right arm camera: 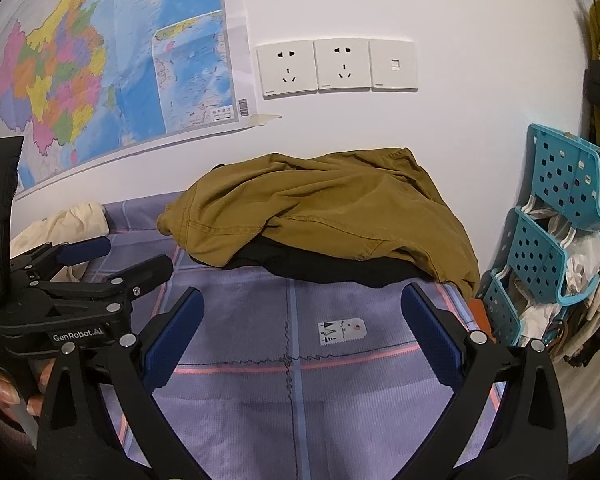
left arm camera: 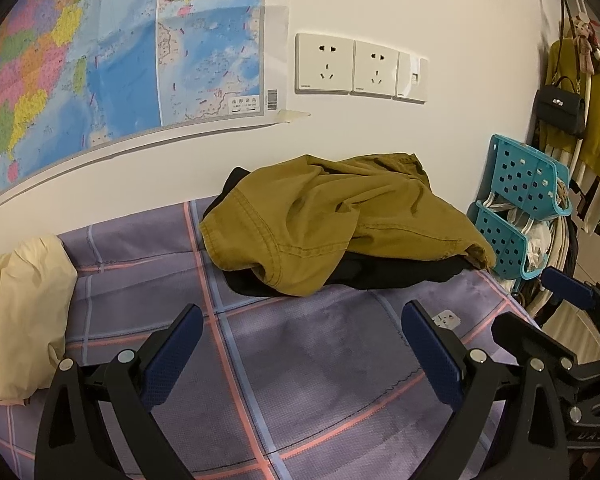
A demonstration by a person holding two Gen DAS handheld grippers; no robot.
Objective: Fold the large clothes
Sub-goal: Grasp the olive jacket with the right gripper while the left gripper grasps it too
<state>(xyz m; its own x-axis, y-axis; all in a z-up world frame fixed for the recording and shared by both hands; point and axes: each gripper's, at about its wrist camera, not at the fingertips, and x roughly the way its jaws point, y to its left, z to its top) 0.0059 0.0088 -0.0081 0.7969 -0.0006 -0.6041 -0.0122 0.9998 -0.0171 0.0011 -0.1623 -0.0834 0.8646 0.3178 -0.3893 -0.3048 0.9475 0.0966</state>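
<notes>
Mustard garment (left arm camera: 332, 216); plaid lilac sheet (left arm camera: 300, 360).

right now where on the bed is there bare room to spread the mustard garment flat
Bare plaid sheet lies between both open grippers and the clothes pile, around the white care tag. Crowded: mustard garment over a black garment by the wall, cream pillow on the left, teal baskets on the right.
</notes>
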